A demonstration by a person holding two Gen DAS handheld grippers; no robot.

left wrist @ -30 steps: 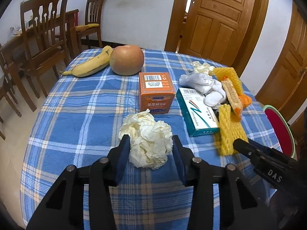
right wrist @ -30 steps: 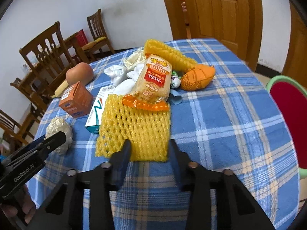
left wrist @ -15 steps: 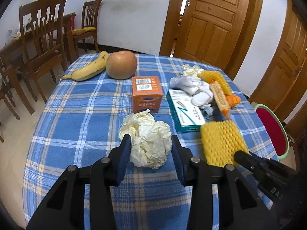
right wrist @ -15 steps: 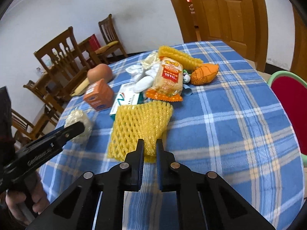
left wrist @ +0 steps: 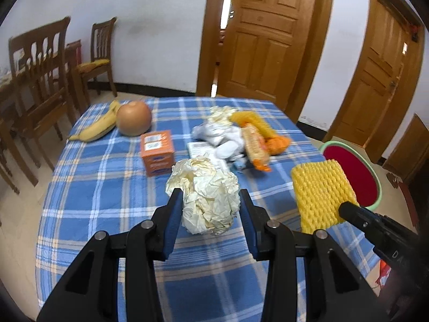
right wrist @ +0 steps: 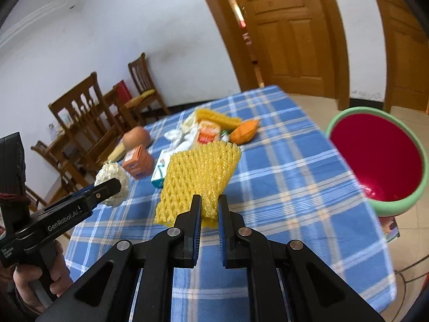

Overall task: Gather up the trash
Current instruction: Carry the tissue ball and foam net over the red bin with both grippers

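My left gripper (left wrist: 210,201) is shut on a crumpled cream paper ball (left wrist: 206,193), lifted above the blue checked tablecloth (left wrist: 107,177). In the right wrist view that paper ball (right wrist: 112,181) shows at the left gripper's tip. My right gripper (right wrist: 209,204) is shut on the near edge of a yellow foam fruit net (right wrist: 198,171), held clear of the table; the same net (left wrist: 320,191) hangs at the right in the left wrist view. A red bin with a green rim (right wrist: 378,161) stands beside the table on the right.
On the table lie an orange box (left wrist: 158,151), a white and green carton (right wrist: 161,169), a snack wrapper (left wrist: 253,142), white crumpled plastic (left wrist: 219,134), an orange pouch (right wrist: 244,131), a banana (left wrist: 96,130) and a round fruit (left wrist: 134,118). Wooden chairs (left wrist: 40,80) stand at the left, doors behind.
The right gripper closed on the yellow net's edge and lifted it off the table toward the right. The left gripper rose with the paper ball in it.
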